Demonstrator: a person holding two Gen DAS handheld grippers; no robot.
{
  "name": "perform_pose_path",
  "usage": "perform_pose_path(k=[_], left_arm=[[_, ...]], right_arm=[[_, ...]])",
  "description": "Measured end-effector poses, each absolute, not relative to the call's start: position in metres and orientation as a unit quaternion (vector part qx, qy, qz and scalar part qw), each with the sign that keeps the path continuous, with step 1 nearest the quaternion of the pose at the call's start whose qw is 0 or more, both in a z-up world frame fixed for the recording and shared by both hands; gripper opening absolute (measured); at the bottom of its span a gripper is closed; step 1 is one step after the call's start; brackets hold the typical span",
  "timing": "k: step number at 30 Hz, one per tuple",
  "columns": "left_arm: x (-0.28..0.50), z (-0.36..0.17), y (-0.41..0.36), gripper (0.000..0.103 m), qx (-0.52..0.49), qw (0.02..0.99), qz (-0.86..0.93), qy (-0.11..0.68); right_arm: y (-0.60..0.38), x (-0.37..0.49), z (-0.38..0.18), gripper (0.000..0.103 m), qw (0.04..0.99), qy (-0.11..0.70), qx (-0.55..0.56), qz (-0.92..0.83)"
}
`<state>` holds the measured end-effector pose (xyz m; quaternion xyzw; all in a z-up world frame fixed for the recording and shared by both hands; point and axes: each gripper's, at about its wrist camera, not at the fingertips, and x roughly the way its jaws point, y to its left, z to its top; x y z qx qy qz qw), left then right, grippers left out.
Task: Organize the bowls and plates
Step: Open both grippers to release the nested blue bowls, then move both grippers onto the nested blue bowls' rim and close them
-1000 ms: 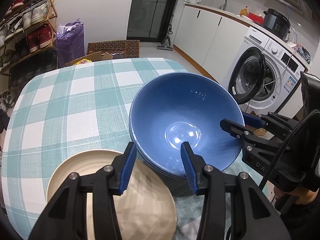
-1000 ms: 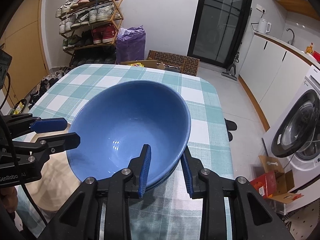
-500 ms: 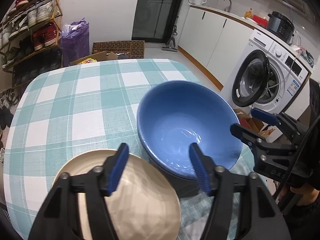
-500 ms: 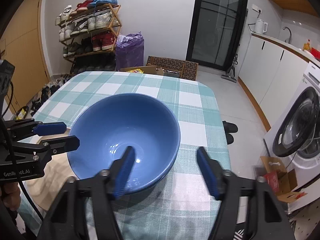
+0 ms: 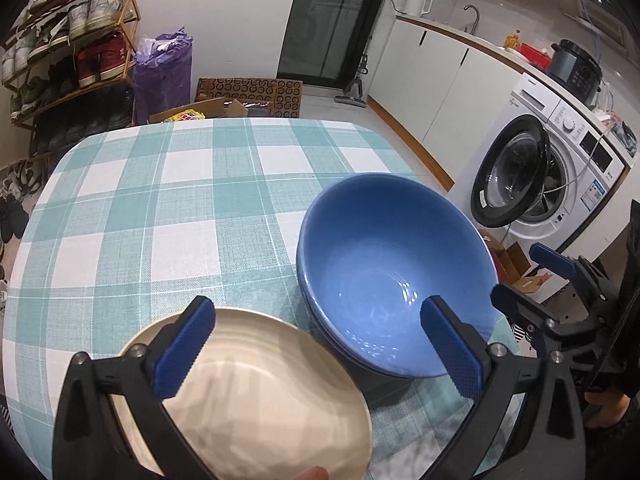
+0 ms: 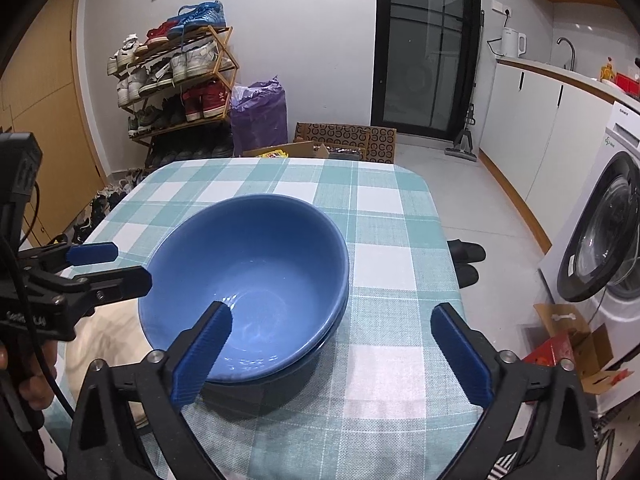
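Both tools are spreading their jaws, and neither grips anything. The left tool [image 5: 316,344] hangs wide above the cream plate [image 5: 256,396], with the blue bowl [image 5: 394,268] just to its right, nested in a second bowl on the checked tabletop [image 5: 160,208]. The right tool [image 6: 332,348] hovers over that bowl's near rim.

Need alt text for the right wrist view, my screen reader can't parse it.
A blue bowl, nested in another blue bowl beneath it, sits on a teal-and-white checked tablecloth. The right hand-held gripper frames it from below, jaws opening and gripping nothing. The left hand-held gripper reaches in from the left beside a beige plate.
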<state>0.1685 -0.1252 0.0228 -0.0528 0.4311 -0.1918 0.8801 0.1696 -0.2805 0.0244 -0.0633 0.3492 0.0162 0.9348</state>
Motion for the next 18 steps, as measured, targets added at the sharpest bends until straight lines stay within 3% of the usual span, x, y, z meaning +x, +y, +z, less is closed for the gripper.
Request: perform_pose_path(k=[18], left_arm=[[0.190,0.013,-0.134,0.103,-0.052,0.877,-0.186,0.439]], right_arm=[[-0.301,0.180,0.009,0.102,0.932,0.360,-0.023,0.025]])
